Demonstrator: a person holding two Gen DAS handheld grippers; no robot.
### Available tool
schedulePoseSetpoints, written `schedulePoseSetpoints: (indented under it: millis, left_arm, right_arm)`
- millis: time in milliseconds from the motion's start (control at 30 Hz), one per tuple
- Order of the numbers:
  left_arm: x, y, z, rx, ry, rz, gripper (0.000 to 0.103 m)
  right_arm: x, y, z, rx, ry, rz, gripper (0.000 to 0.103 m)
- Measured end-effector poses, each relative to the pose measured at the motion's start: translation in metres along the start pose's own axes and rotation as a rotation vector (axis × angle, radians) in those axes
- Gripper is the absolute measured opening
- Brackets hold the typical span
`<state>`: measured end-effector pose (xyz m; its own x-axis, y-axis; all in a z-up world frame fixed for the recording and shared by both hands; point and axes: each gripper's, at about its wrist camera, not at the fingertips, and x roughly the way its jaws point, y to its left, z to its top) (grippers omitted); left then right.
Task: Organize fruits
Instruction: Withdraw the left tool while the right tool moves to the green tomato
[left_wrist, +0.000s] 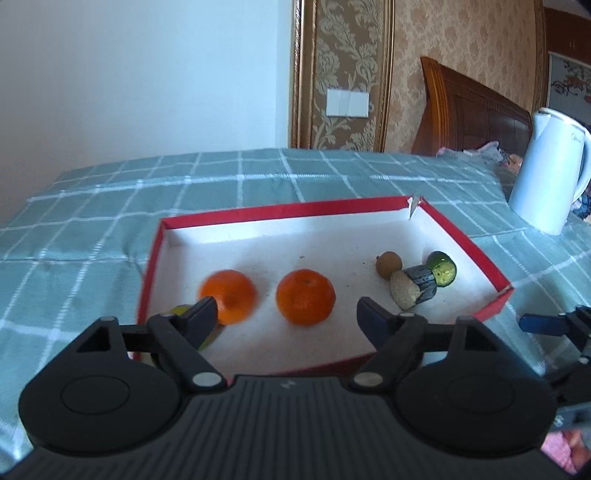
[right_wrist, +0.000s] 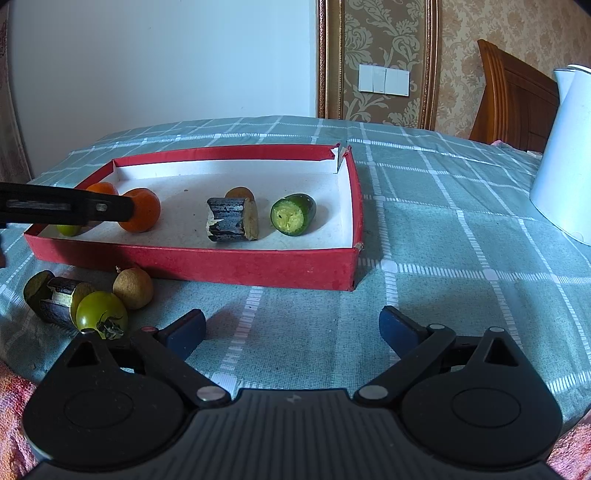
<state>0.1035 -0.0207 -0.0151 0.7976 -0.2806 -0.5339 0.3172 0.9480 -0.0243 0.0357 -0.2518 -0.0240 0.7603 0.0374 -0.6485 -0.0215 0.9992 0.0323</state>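
A red box (left_wrist: 280, 211) with a white floor lies on the checked cloth. Inside it are two oranges (left_wrist: 306, 297) (left_wrist: 229, 295), a brown longan (left_wrist: 388, 263), a dark cane piece (left_wrist: 413, 286), a green cucumber stub (left_wrist: 441, 268) and a green tomato (right_wrist: 68, 229) at the near left corner. My left gripper (left_wrist: 287, 305) hovers open over the box's near side, and its pads touch nothing. The left orange looks blurred beside the left finger (left_wrist: 201, 314). My right gripper (right_wrist: 293, 321) is open and empty over the cloth, in front of the box (right_wrist: 229, 266).
Outside the box, at its near left, lie a green tomato (right_wrist: 101, 314), a longan (right_wrist: 133, 288), a cane piece (right_wrist: 61, 301) and a cucumber stub (right_wrist: 37, 288). A white kettle (right_wrist: 565, 166) stands on the right. A wooden headboard (left_wrist: 476, 110) rises behind the table.
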Motion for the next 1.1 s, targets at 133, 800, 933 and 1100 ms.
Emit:
schedulePoseSetpoints:
  millis: [133, 800, 933, 1100]
  left_arm:
    - [-0.029, 0.012, -0.012, -0.051, -0.034, 0.019, 0.096]
    - [-0.047, 0.069, -0.066, -0.184, 0.012, 0.169, 0.1]
    - [-0.041, 0.075, -0.067, -0.215, 0.049, 0.158, 0.103]
    - [-0.041, 0.075, -0.068, -0.217, 0.048, 0.156, 0.103]
  right_arm:
    - [0.0, 0.0, 0.0, 0.0, 0.0, 0.0, 0.102]
    - [-0.04, 0.012, -0.013, -0.038, -0.16, 0.277, 0.102]
    - [-0.04, 0.033, -0.015, -0.134, -0.156, 0.275, 0.101]
    - [-0.03, 0.048, -0.01, -0.178, -0.12, 0.286, 0.09]
